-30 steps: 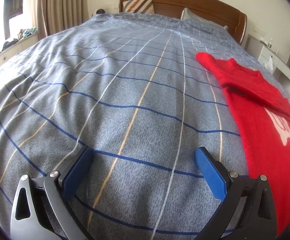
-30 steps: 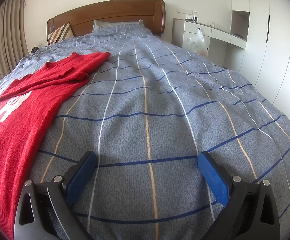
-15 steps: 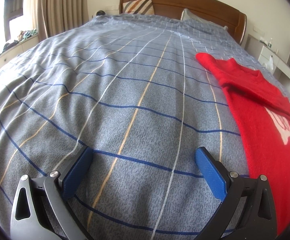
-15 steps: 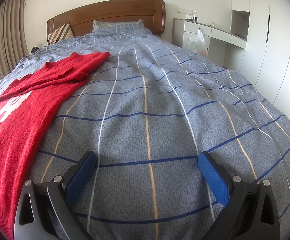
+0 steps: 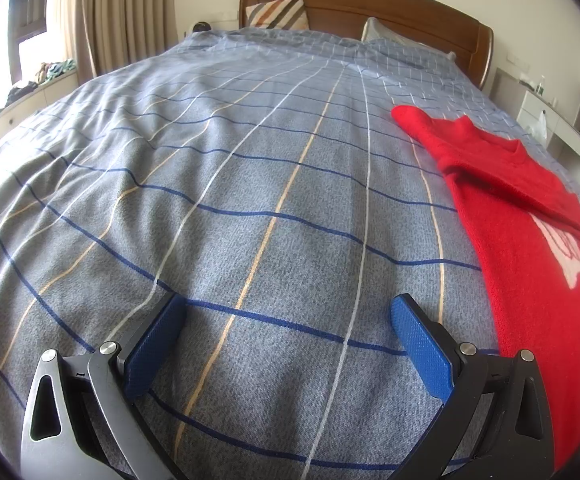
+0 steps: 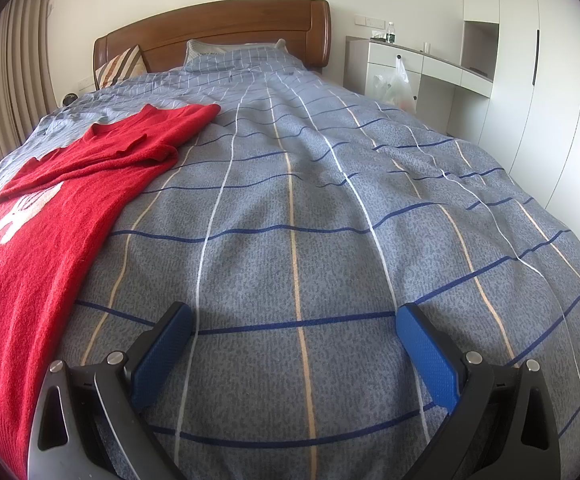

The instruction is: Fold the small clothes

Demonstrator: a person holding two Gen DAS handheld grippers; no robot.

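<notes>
**Nothing moved; both sets of fingers wide over bare quilt**

No shift since half a second ago: same framing in both views, same gaps between the pads.

Across nearly the whole of each view, a bed under a grey-blue quilt crossed by dark blue, white and tan lines, running up to a brown wooden headboard with a striped cushion leaning against it.

On the quilt, lying flat, a red knitted sweater with a white motif on the chest. One sleeve folded across the upper body, below the neckline. Long axis along the length of the bed, neck end toward the headboard, hem end toward the cameras. Off to the right in the left wrist view, off to the left in the right wrist view, so between the two grippers.

Low over the quilt, pointing up the bed: left gripper, blue-padded fingers spread wide, nothing between them, the right-hand finger just beside the sweater's edge. Right gripper likewise, fingers spread wide and empty, a strip of bare quilt between the left-hand finger and the sweater.
</notes>
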